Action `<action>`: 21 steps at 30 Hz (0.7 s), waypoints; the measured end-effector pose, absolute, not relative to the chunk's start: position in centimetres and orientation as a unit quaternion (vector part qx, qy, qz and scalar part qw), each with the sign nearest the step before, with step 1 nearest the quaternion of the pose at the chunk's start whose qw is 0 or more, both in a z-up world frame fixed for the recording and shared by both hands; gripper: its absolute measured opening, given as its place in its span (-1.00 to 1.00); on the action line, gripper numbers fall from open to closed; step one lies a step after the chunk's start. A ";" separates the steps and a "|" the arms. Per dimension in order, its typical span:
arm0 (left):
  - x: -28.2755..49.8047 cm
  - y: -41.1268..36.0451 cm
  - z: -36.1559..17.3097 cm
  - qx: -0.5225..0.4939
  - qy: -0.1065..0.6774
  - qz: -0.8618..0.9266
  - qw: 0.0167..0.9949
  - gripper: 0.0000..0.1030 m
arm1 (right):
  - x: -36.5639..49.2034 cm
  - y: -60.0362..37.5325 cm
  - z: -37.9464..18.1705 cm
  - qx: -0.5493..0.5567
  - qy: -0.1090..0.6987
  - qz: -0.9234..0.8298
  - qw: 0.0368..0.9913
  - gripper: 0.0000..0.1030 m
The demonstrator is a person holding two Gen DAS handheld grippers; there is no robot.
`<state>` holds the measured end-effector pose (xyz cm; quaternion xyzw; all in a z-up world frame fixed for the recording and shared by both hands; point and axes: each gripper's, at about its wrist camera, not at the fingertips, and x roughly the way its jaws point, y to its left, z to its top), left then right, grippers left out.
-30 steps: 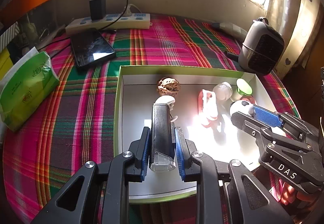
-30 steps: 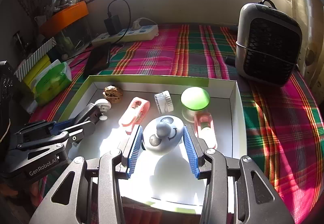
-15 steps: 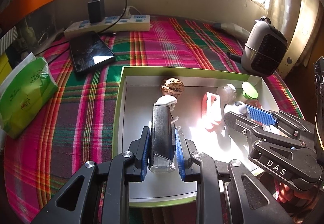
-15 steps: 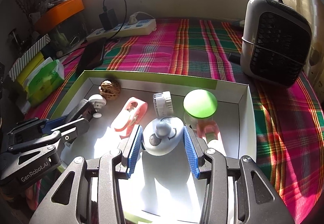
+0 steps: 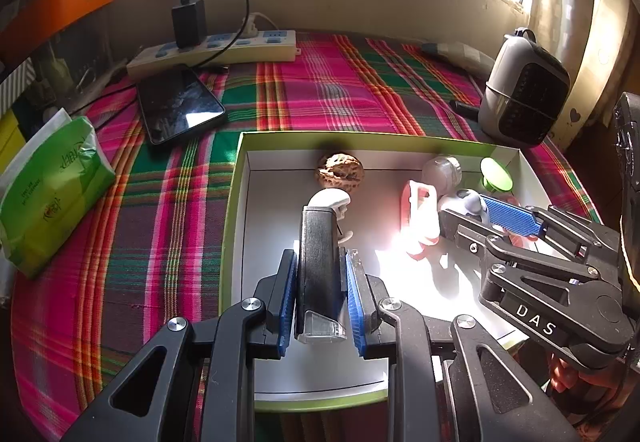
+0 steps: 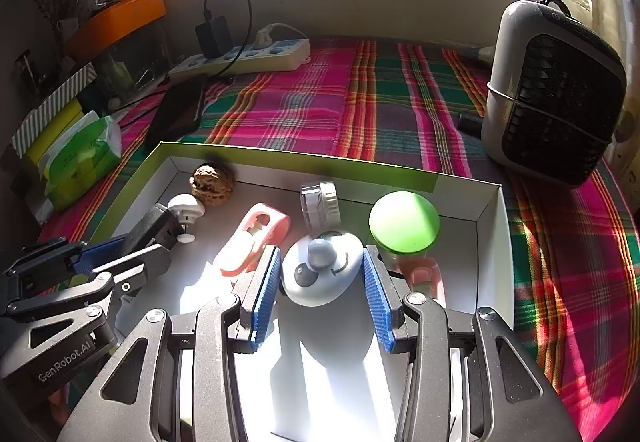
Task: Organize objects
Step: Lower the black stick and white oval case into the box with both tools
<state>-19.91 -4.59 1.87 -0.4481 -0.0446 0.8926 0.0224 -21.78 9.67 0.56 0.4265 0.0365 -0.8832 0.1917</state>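
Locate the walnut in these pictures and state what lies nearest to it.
The walnut lies inside the box, against its far wall toward the left corner in the right wrist view, beside the white knob.

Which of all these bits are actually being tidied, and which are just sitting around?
Being tidied: black gadget in the left gripper; grey egg-shaped toy in the right gripper; box.

Lying about: power strip, phone, tissue pack, heater.

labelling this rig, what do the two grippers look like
Both are black plastic with silver screws and ribbed blue pads on the fingers. The left gripper has "GenRobot.AI" in white on its side; the right gripper has "DAS".
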 end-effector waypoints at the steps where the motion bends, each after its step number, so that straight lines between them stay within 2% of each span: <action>1: -19.9 -4.6 1.9 -0.448 -0.045 0.893 0.022 -0.58 | -21.8 9.7 0.6 0.426 0.038 -0.883 0.192 -0.16; 17: -19.8 -4.5 1.9 -0.449 -0.043 0.892 0.020 -0.56 | -21.6 9.5 0.6 0.426 0.044 -0.883 0.191 -0.16; 21: -19.6 -4.6 2.0 -0.449 -0.047 0.892 0.020 -0.52 | -21.6 9.5 0.5 0.427 0.042 -0.882 0.194 -0.10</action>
